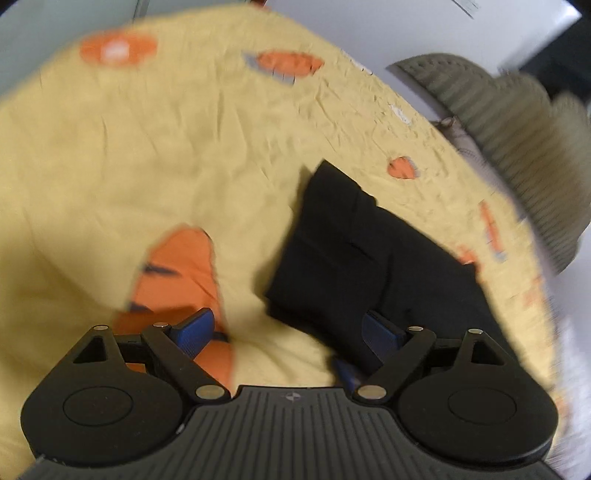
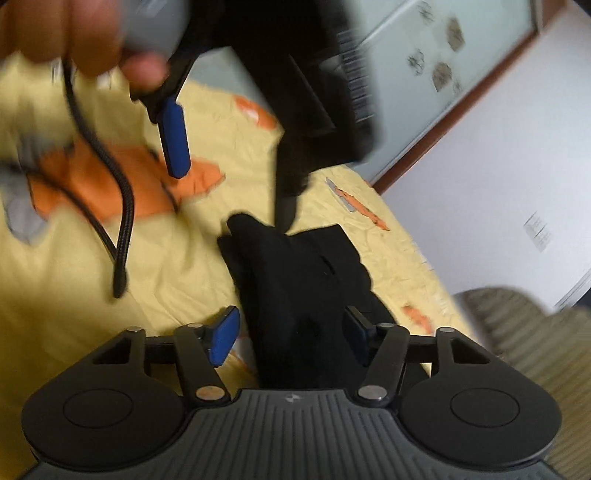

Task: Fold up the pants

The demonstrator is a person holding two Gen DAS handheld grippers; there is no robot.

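The black pants lie folded into a compact bundle on the yellow bedspread, right of centre in the left wrist view. My left gripper is open and empty, its right finger over the bundle's near edge. In the right wrist view the pants lie straight ahead between the open fingers of my right gripper, which holds nothing. The left gripper hangs above the pants there, open, one blue pad showing, held by a hand.
The bedspread has orange tiger prints. An olive ribbed cushion sits off the bed's right edge. A black cable dangles from the left gripper. A white wall and a glass door lie beyond.
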